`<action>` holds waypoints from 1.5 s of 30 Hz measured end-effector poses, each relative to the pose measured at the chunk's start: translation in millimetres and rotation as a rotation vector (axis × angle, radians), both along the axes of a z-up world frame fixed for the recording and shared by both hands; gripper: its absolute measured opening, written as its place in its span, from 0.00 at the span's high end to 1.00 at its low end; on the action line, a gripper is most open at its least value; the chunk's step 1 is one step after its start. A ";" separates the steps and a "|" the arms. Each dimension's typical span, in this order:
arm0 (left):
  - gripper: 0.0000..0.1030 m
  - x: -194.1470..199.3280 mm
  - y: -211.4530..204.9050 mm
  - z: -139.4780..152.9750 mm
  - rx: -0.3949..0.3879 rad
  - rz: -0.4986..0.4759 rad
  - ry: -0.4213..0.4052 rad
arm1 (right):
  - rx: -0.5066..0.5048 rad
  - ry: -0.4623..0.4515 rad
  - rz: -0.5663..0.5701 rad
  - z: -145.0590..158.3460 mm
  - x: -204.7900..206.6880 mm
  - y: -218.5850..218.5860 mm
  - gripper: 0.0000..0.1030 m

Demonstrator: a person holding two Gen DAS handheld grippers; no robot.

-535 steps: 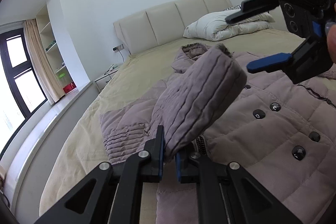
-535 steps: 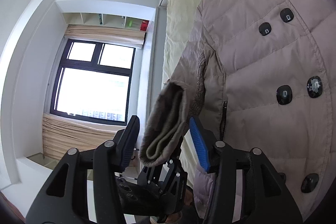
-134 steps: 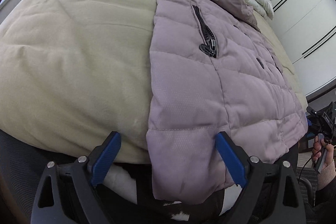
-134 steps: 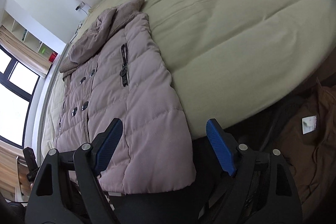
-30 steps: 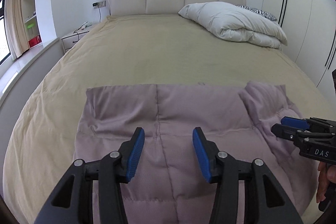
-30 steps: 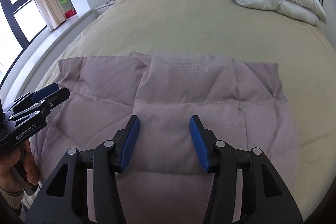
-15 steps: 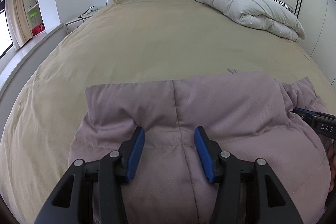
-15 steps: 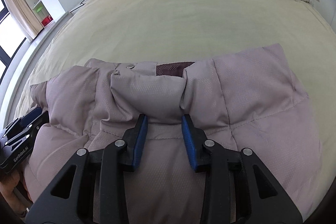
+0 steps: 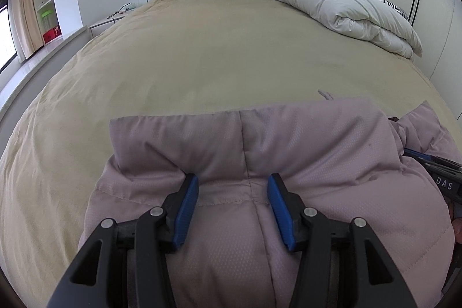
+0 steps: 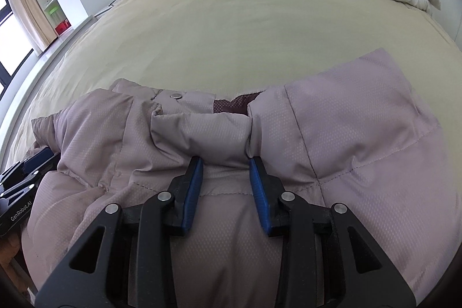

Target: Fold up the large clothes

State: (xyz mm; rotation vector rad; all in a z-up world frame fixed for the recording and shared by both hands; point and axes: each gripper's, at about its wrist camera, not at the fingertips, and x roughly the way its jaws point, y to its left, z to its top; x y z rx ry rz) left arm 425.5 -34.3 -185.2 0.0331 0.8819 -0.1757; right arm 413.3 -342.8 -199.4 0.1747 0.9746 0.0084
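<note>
Jacket [image 9: 303, 221], one quilted mauve garment, lies doubled over at the near edge of the bed [image 9: 202, 54], its folded hem turned toward the headboard. I hold it at two stations along that fold so the thick padding does not spring back. My left gripper [image 9: 232, 186] stands with its jaws part spread, a puffed ridge of fabric between the two blue pads [image 9: 187, 204] and pressed by them, as far as I can judge. My right gripper [image 10: 225, 168] has its jaws set narrower and pinching a bunched roll of the same jacket; a dark lining patch [image 10: 231, 106] and one metal snap [image 10: 175, 95] show just beyond.

Each gripper appears at the margin of the other's view, so both work the same edge, side by side.

Count: one jacket, two grippers, four pads, one snap visible, one white duvet [image 9: 346, 10] folded near the headboard, well apart from the jacket.
</note>
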 end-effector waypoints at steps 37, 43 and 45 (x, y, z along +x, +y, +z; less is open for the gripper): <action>0.37 -57.5 -86.1 17.5 0.087 -0.154 -0.042 | -0.131 -0.024 -0.135 20.1 -100.8 -55.8 0.67; 0.37 -55.0 -82.8 6.4 0.050 -0.154 -0.060 | -0.159 -0.045 -0.141 8.8 -106.8 -48.8 0.67; 0.37 -54.9 -82.2 7.3 0.044 -0.157 -0.053 | -0.169 -0.048 -0.141 6.9 -107.5 -47.8 0.67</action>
